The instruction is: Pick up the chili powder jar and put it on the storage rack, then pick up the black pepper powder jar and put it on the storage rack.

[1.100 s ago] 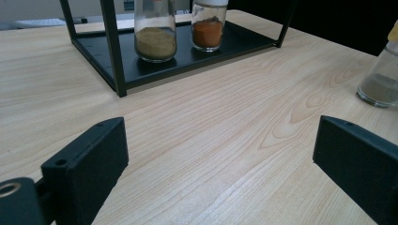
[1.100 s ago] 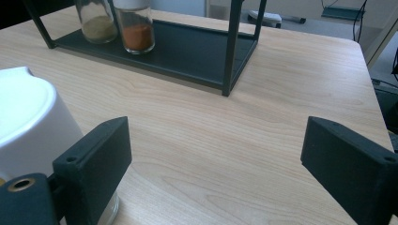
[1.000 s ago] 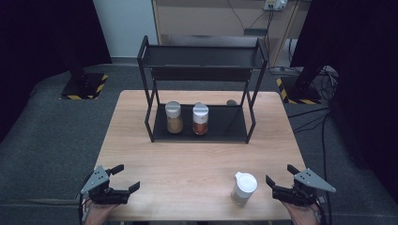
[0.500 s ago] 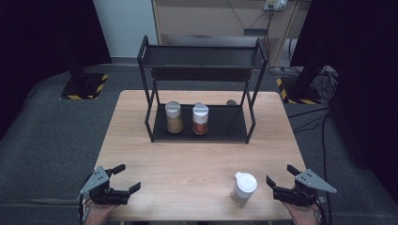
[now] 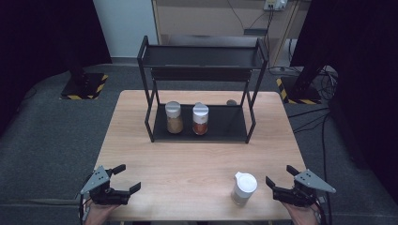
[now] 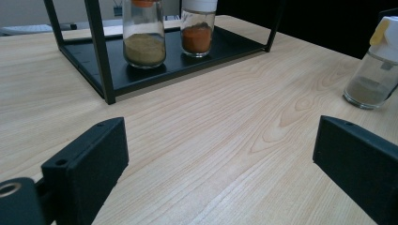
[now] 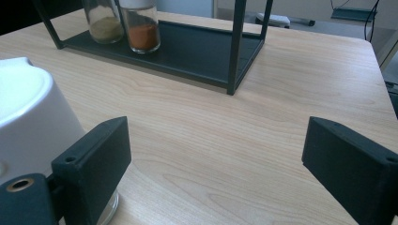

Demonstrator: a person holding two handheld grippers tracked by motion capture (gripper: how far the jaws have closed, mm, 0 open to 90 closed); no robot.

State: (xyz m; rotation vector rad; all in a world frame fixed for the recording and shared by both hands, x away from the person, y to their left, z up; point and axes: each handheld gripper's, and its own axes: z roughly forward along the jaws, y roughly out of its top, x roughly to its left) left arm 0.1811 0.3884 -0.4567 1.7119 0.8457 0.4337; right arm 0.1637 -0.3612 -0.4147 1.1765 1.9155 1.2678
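Nothing has moved; both grippers, left point(image 5: 123, 180) and right point(image 5: 279, 178), rest with jaws released. Light, slippery, breakable white-capped glass spice jar point(image 5: 244, 189): grip mid-body.

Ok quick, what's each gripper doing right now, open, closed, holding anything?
Left gripper: open, holding nothing.
Right gripper: open, holding nothing, beside the white-capped jar.

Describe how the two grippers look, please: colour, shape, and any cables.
Both the left gripper and the right gripper are matt black, each with two flat, blocky jaws that have a small round hole near the tip. A grey three-cornered plate sits on top of each. Thin dark cables trail from them near the hands. A brass-coloured ring shows at the base of one jaw in each gripper view.
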